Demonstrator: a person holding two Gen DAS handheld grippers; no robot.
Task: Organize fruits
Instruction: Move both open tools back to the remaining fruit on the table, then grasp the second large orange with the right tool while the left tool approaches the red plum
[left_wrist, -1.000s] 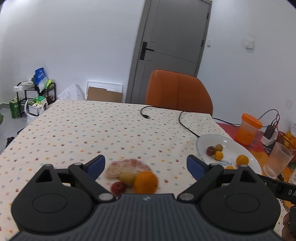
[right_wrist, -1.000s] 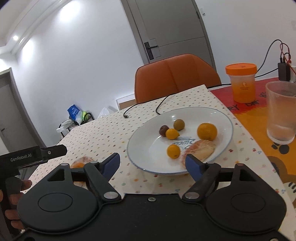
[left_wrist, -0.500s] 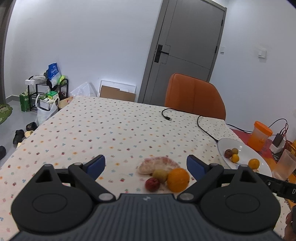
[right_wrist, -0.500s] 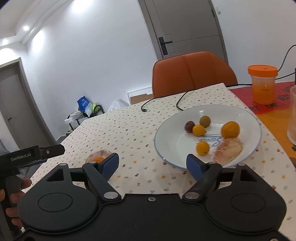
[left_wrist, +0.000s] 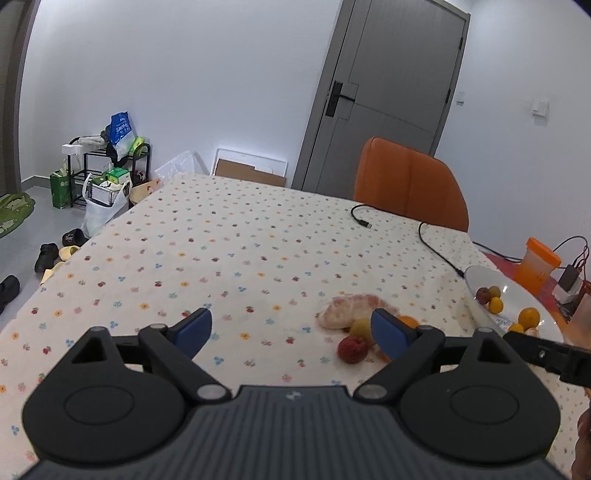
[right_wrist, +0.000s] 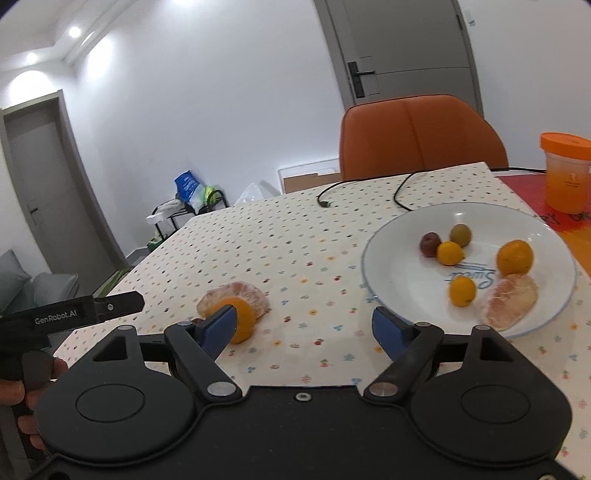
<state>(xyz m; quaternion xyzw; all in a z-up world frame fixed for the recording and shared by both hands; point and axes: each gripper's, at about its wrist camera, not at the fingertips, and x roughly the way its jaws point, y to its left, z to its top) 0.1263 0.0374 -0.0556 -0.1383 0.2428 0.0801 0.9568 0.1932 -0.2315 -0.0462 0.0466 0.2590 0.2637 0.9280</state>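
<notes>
A small pile of fruit lies on the dotted tablecloth: a peeled pomelo piece (left_wrist: 352, 308), a red fruit (left_wrist: 352, 350), a green-yellow fruit (left_wrist: 360, 326) and an orange (right_wrist: 242, 319). A white plate (right_wrist: 388, 295) at the right holds several fruits, among them an orange (right_wrist: 514, 257) and a pomelo piece (right_wrist: 511, 301). My left gripper (left_wrist: 291, 330) is open and empty, held above the table left of the pile. My right gripper (right_wrist: 304, 328) is open and empty, between the pile and the plate.
A black cable (left_wrist: 436, 243) lies across the far table. An orange-lidded cup (right_wrist: 565, 171) stands right of the plate. An orange chair (right_wrist: 421, 136) is behind the table. A shelf with bags (left_wrist: 107, 162) stands on the floor at the left.
Both grippers have swung to the left and pulled back a little. The fruit pile has shifted right in the left view; the plate has shifted right in the right view. Both stay open.
</notes>
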